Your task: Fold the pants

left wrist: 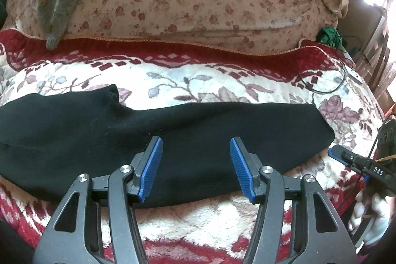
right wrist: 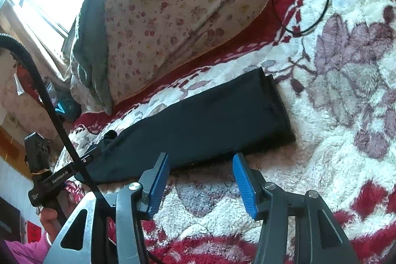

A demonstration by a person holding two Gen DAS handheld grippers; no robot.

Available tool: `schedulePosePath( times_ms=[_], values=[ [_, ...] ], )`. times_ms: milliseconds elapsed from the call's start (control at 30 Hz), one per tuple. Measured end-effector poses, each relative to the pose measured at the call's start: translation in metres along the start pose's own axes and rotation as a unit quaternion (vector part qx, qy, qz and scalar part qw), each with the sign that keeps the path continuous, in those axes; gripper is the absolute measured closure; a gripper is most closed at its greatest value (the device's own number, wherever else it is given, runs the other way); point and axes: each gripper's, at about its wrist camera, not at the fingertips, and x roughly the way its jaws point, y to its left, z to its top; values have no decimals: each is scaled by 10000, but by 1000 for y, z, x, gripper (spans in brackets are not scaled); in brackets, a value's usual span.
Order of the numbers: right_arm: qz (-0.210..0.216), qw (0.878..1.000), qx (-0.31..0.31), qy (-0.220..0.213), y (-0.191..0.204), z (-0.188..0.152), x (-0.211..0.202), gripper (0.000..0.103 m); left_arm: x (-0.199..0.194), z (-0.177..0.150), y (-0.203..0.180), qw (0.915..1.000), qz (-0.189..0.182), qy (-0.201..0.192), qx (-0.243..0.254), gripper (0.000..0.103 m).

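Both tools, left tool (left wrist: 196, 168) and right tool (right wrist: 201, 183), have black frames, silver screws, ribbed blue pads.

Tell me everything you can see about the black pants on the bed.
The black pants look like soft, matte knit fabric, folded lengthwise into one long band lying flat across the fleecy floral blanket. One end is squared and layered, the other wider and rumpled. The open left gripper hovers above the middle; the open right gripper sits beside the near edge, not touching.

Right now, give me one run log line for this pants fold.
stage: pre-grasp | black pants: flat on floral blanket | left gripper: open over pants | right gripper: open, empty
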Motion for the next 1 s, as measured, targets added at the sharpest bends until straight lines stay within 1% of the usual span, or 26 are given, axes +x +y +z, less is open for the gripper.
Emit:
schedulePosePath(
  times_ms=[100,267,333,400,467,533,567,667,733,800,833,867,900,933,1000],
  values=[
    [42,10000,63,27,-1,-1,1,52,-1,-5,10,9999,34,8,-165,47],
    [48,10000,-68,52,8,1,5,52,-5,-6,35,9985,175,3,-523,47],
    [-26,9999,52,83,6,2,7,52,-8,-3,40,9981,154,-47,-595,47],
    [-91,9998,156,125,1,1,7,52,-9,1,40,9982,42,-111,-594,47],
    [-145,9995,265,111,-5,-1,5,50,-6,6,34,9986,-194,-61,-484,47],
    [-125,9990,410,131,-13,-2,4,42,1,12,22,9987,-396,34,-309,47],
    [-115,9987,481,124,-17,-3,4,40,5,16,13,9985,-510,67,-164,47],
    [-72,9980,631,31,-27,0,4,39,19,24,-12,9965,-781,222,194,47],
    [-25,9973,733,-15,-36,5,10,38,30,29,-30,9936,-988,345,426,47],
    [-1,9968,802,-67,-41,10,15,39,43,34,-52,9906,-1073,468,703,47],
    [63,9965,822,-135,-44,12,16,41,48,36,-60,9894,-1096,510,807,47],
    [65,9963,832,-214,-48,15,18,54,54,38,-70,9874,-1149,548,935,47],
    [-9,9963,822,-251,-51,16,18,70,60,40,-79,9853,-1200,582,1067,47],
    [-88,9965,789,-263,-56,16,17,77,64,42,-86,9836,-1223,604,1179,47],
    [128,9950,945,-278,-67,14,15,80,75,49,-104,9780,-1317,621,1494,47]
  ],
)
